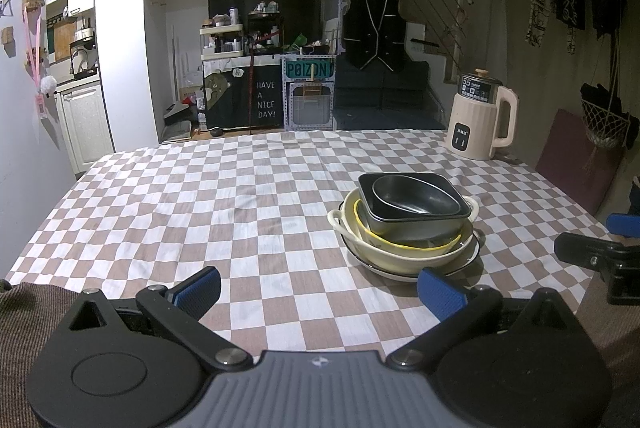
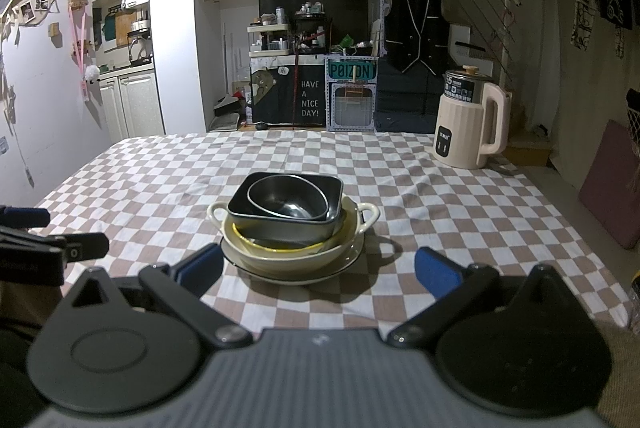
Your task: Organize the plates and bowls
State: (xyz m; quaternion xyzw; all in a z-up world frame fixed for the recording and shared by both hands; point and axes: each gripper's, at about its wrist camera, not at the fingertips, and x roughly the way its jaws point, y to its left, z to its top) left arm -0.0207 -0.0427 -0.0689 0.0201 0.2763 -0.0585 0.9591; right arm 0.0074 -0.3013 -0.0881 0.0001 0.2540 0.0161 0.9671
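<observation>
Right wrist view: kettle [image 2: 472, 123] far right on checked cloth [image 2: 440, 187].
Stack [image 2: 292, 228]: dark oval bowl [image 2: 288, 201] uppermost, long axis left-right.
Right gripper [image 2: 318, 268]: wide, empty.
Left gripper [image 1: 318, 290]: wide, empty.

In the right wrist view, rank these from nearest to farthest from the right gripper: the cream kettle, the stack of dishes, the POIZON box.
From the right gripper:
1. Stack of dishes, straight ahead on the checkered tablecloth, just past the fingertips.
2. Cream kettle, far right corner of the table.
3. POIZON box, on the floor beyond the table's far edge.
</observation>
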